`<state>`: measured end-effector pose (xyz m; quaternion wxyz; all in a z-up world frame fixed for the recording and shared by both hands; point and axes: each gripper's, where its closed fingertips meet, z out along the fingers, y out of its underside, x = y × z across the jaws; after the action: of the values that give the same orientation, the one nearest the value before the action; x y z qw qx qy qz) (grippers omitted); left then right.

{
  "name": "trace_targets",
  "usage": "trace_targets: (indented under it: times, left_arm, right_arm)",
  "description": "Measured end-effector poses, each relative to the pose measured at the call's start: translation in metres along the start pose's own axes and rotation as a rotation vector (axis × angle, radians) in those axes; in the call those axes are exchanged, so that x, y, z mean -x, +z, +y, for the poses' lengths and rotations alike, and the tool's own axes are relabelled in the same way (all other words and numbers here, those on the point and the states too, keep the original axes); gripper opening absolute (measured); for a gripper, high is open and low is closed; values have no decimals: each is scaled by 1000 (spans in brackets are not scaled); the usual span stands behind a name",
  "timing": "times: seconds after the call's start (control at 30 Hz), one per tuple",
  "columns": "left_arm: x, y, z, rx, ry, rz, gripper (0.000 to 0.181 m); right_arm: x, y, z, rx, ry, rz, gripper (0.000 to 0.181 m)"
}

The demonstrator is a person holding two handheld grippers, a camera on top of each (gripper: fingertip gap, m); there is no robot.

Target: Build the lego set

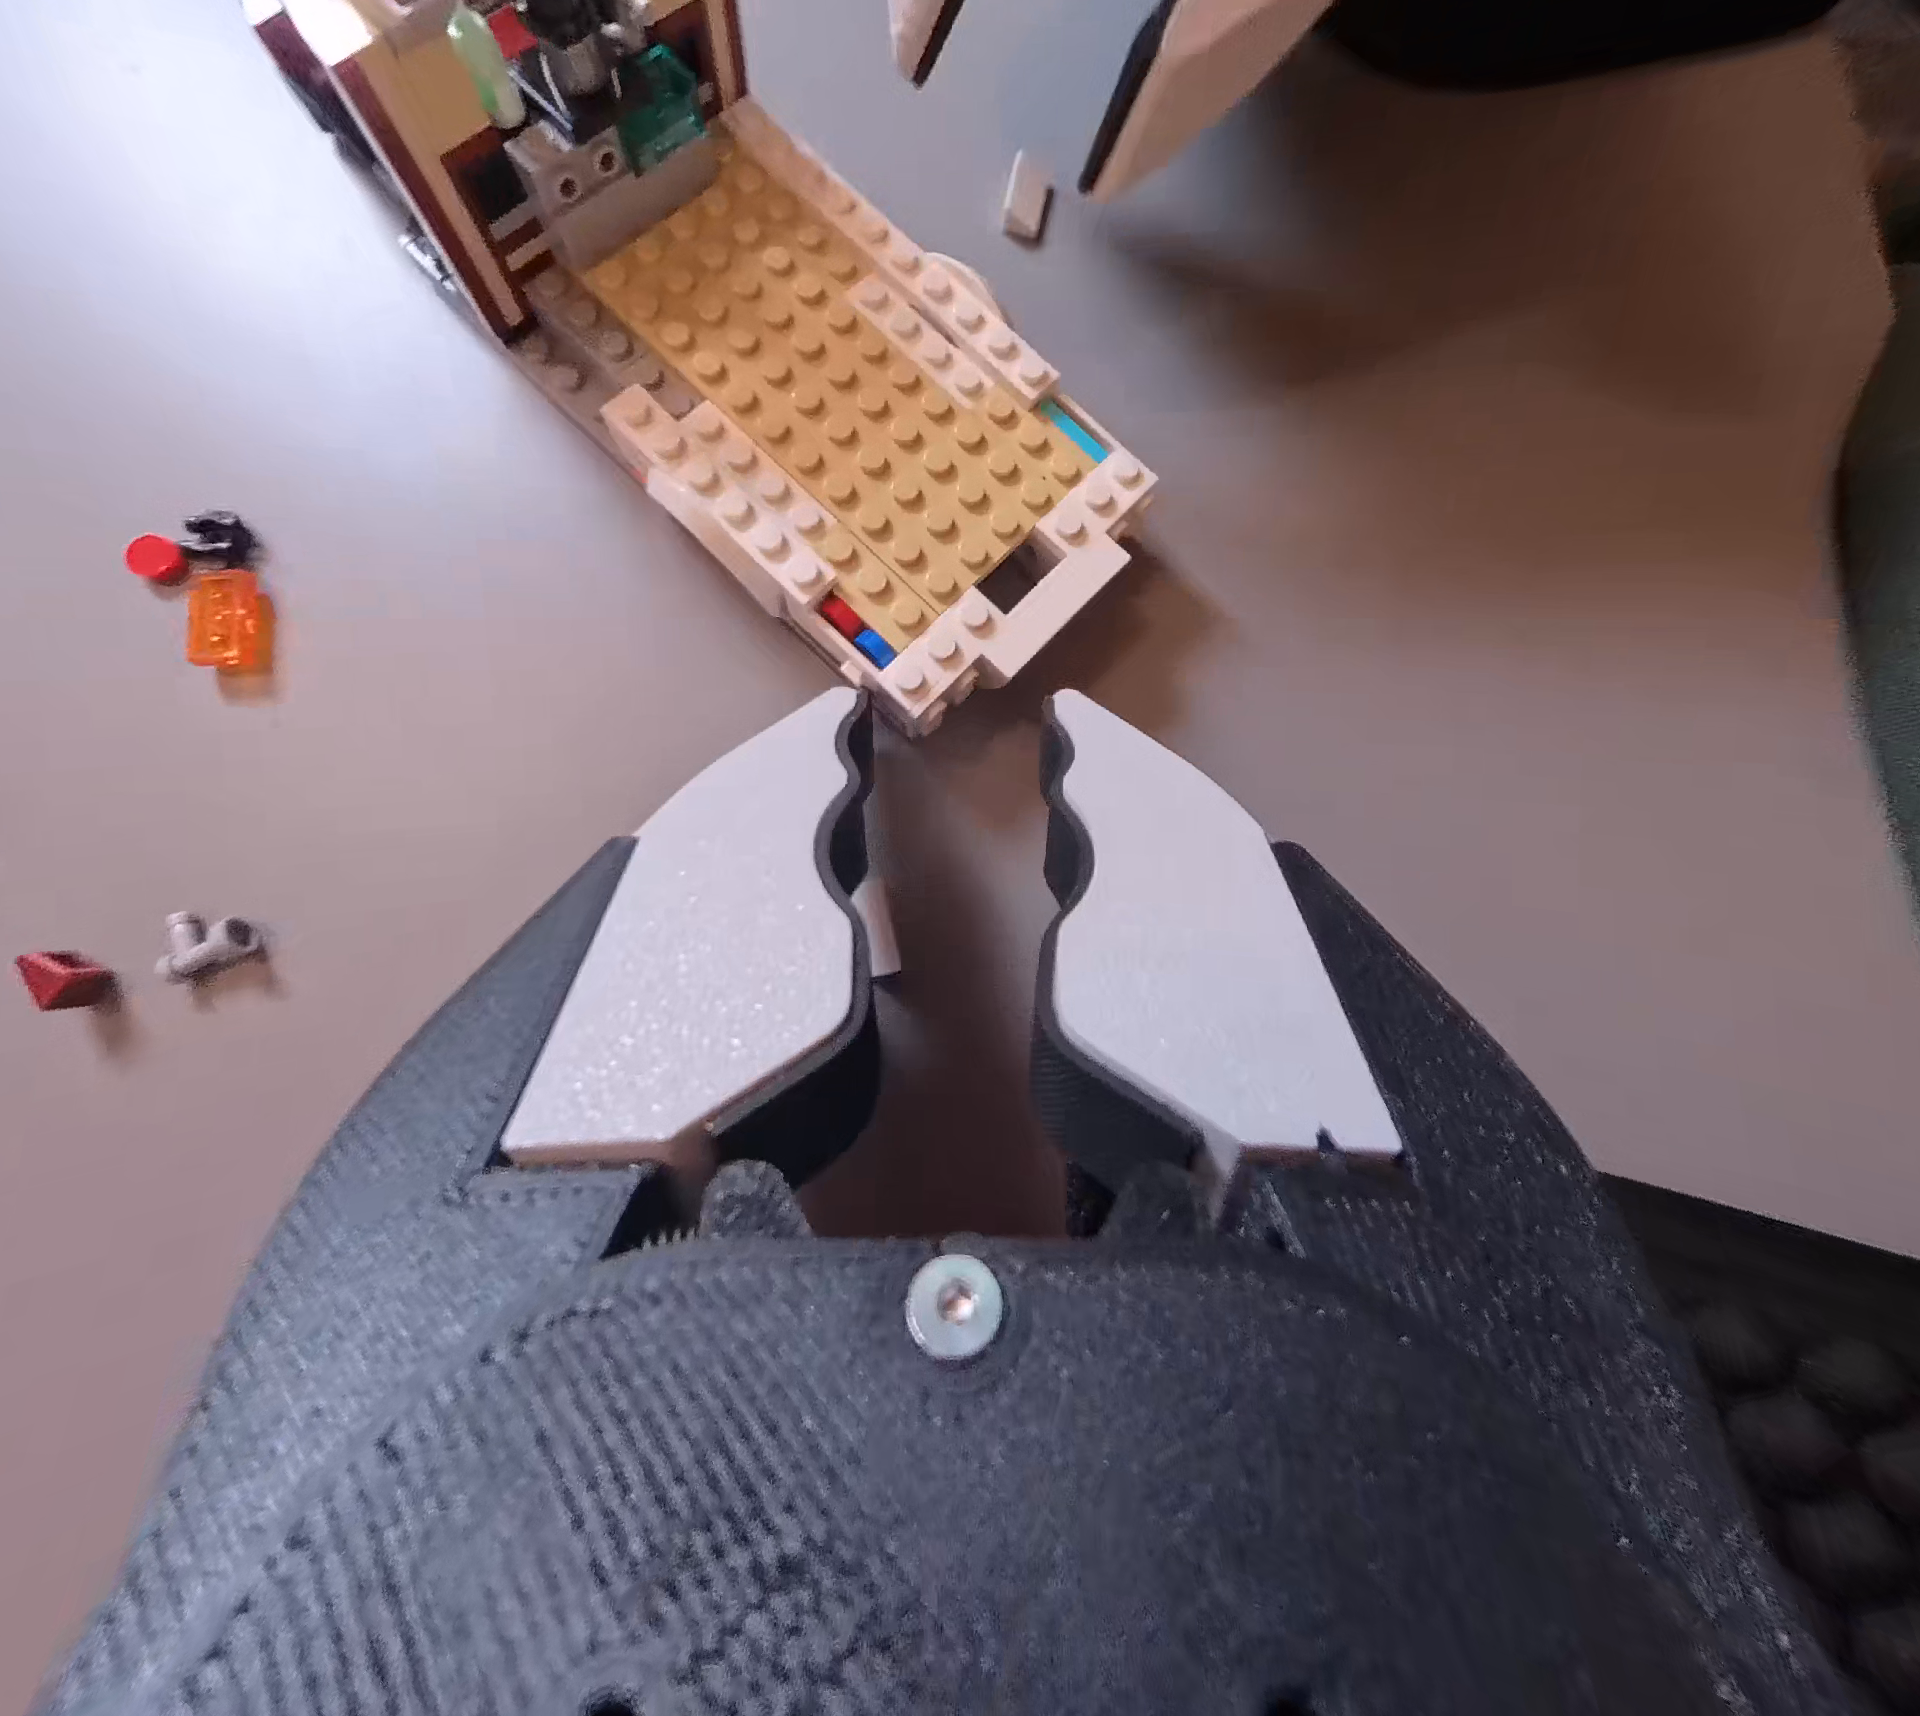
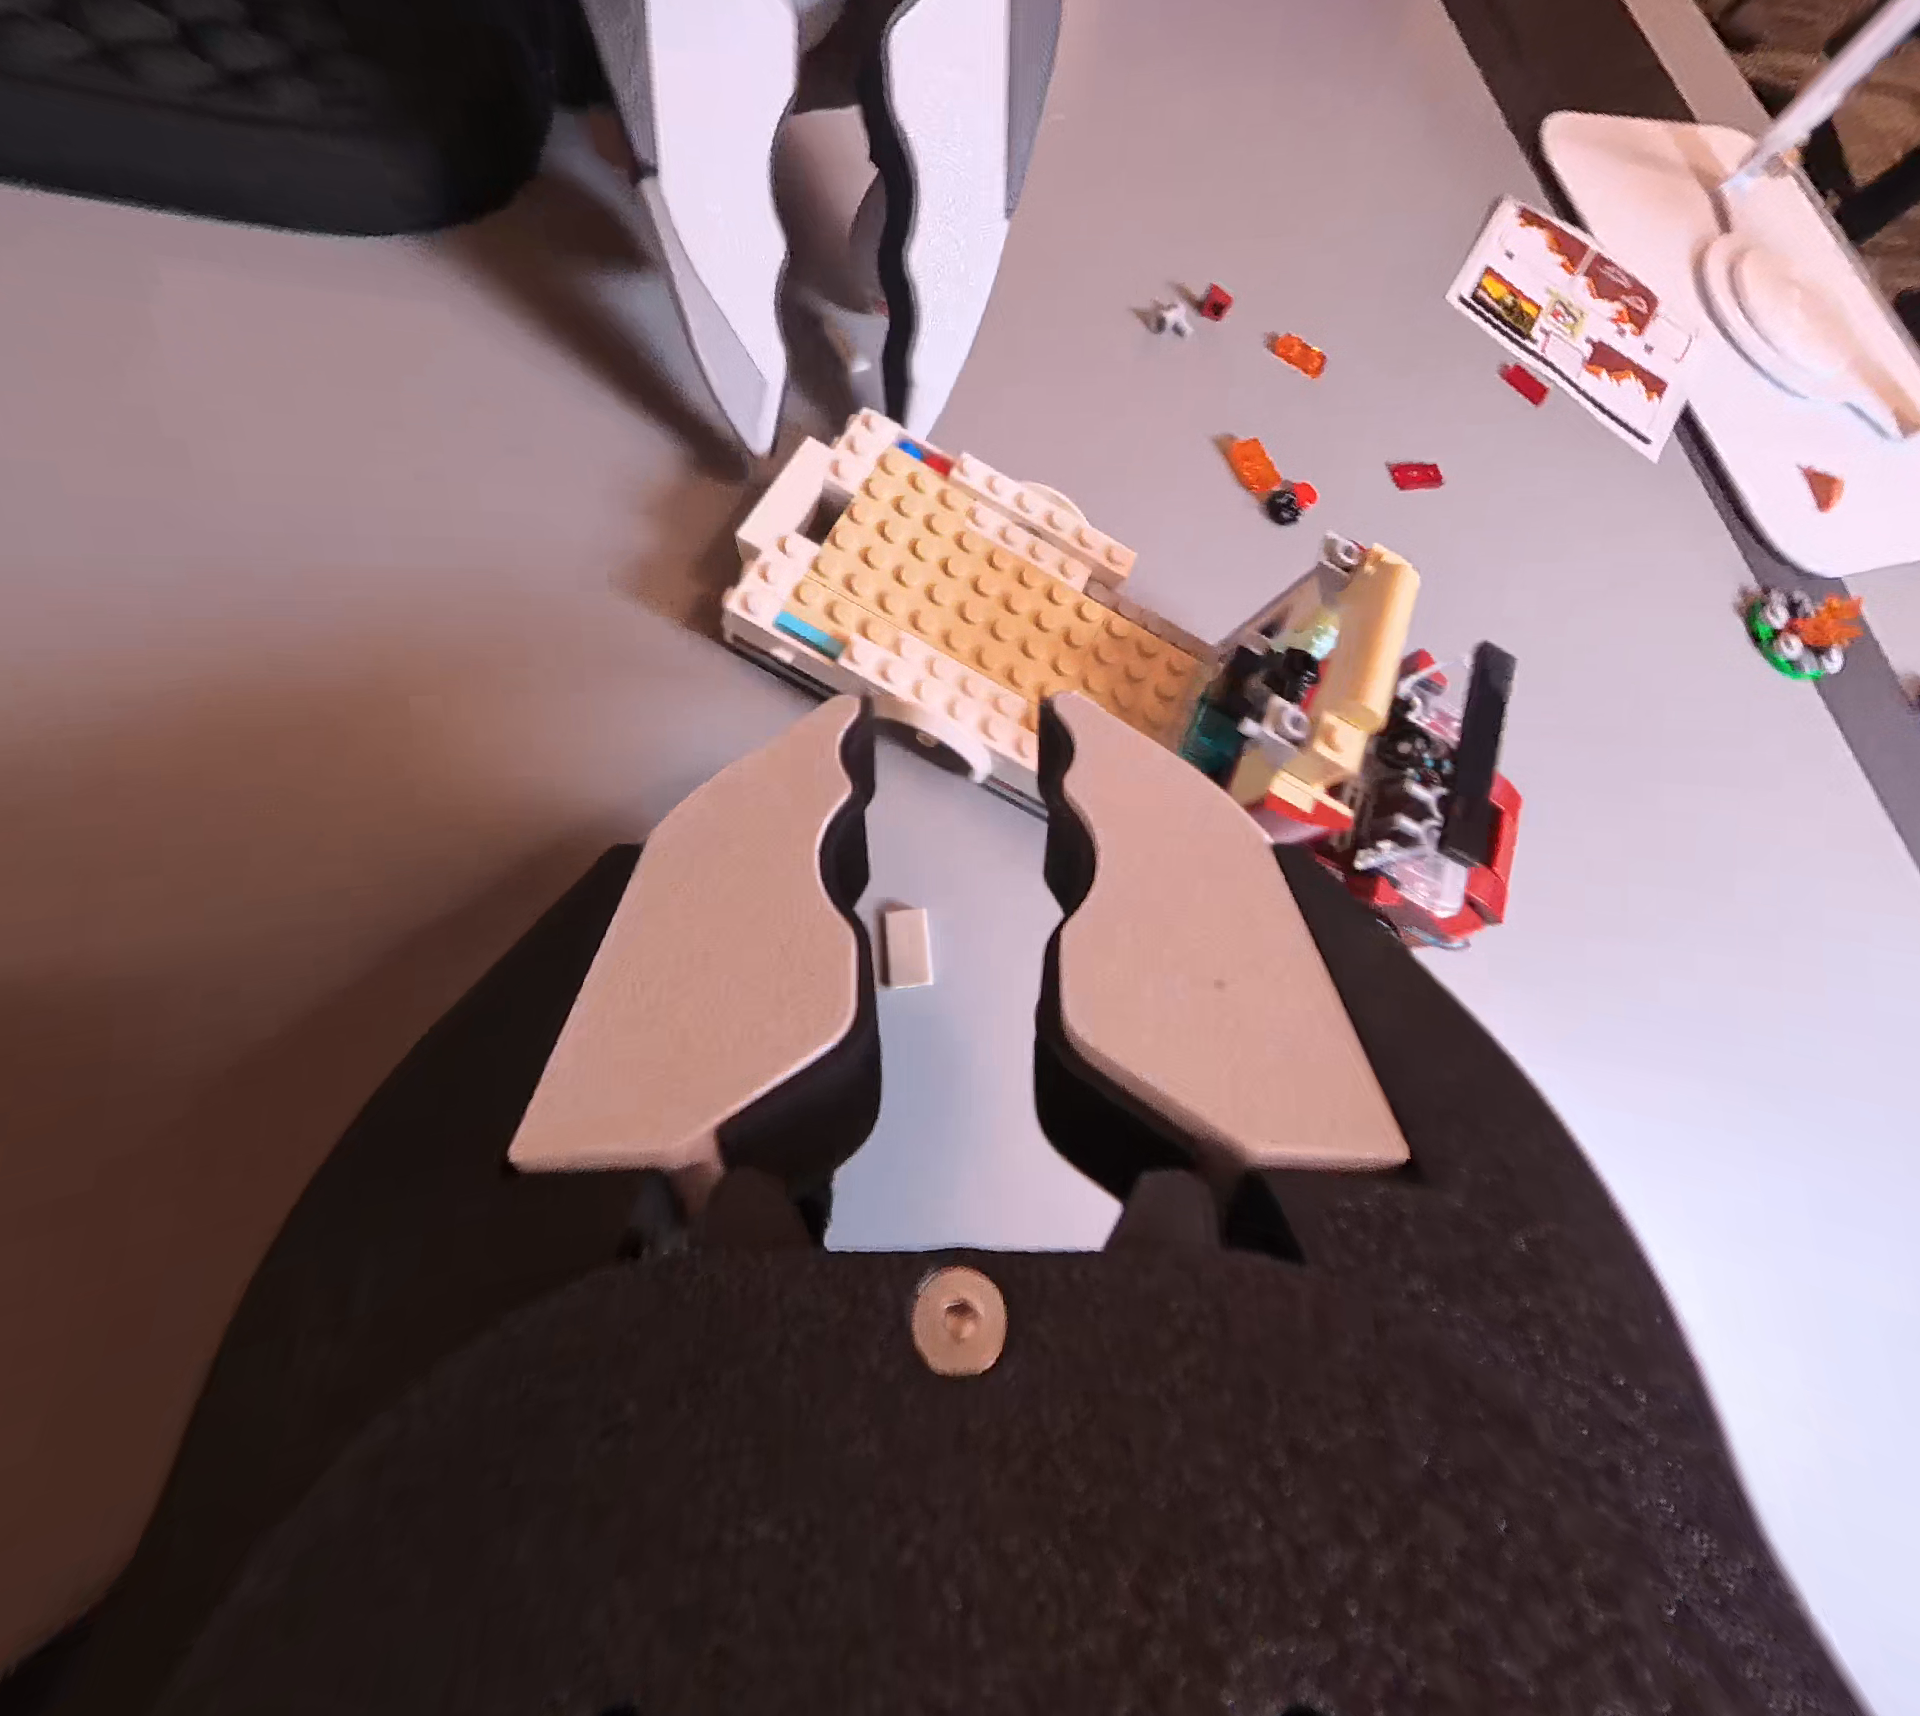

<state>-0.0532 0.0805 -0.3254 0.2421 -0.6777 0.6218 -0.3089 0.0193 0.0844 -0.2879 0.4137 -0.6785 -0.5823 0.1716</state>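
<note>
We see our left gripper [image 1: 956, 700] fingers wide and empty at the lego model [image 1: 831, 419], right gripper [image 2: 956, 710] wide, empty over a small tile [image 2: 906, 944] on the table [image 2: 312, 523].

The half-built lego model [image 1: 831, 378] takes up the middle of the grey table [image 1: 1351, 627], and bare tabletop lies open along its near side. A small tan tile [image 2: 906, 944] lies alone in the gap before the right gripper [image 2: 956, 731]. Loose pieces [image 2: 1288, 419] litter the far side, hemmed by a sticker sheet [image 2: 1569, 321] and white stand [image 2: 1704, 336].
</note>
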Motion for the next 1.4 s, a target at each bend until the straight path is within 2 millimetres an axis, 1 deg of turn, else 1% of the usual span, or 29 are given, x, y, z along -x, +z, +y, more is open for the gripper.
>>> trace_targets:
  times: [0.07,0.13,0.17,0.3,0.43,0.6,0.67,0.77,0.83,0.9,0.97,1.03,1.1,1.23,1.33,1.4]
  left_arm:
    - [-1,0,2,-4,-11,-13,32]
    - [3,-1,7,14,-2,-37,32]
    - [5,-1,7,4,1,-49,31]
    - [6,2,4,7,38,-71,31]
    - [1,7,2,7,61,-57,30]
    - [5,4,3,1,43,-75,33]
    - [4,2,3,-14,23,-59,33]
    - [0,-10,-5,-76,33,-35,31]
    - [-4,-25,-20,-171,51,-12,31]
    - [-8,-41,-40,-292,69,5,30]
    - [-8,-51,-56,-387,117,-27,28]
    - [-1,-53,-67,-427,177,-120,28]
    - [7,-53,-75,-448,214,-205,26]
    - [17,-53,-89,-483,283,-312,28]
    - [18,-53,-97,-512,322,-321,33]
    - [21,-52,-100,-511,349,-323,46]
  right_arm:
    - [10,4,3,40,-83,-8,42]
    - [16,8,10,100,-177,3,46]
    - [15,9,11,116,-219,22,45]
    - [8,15,14,144,-357,100,33]
    - [1,24,20,195,-530,201,21]
    - [2,29,14,169,-699,287,19]
    - [3,30,11,149,-729,315,18]
    - [2,23,0,63,-641,304,18]
    - [1,13,-11,-32,-507,266,17]
    - [-1,-1,-28,-171,-335,206,12]
    - [-3,-14,-42,-286,-186,131,11]
    - [-9,-20,-45,-328,-100,109,11]
    - [-12,-21,-44,-336,-76,110,11]
    - [-16,-25,-46,-357,-37,108,11]
    - [-19,-30,-49,-400,27,69,10]
    - [-17,-33,-50,-422,61,24,10]
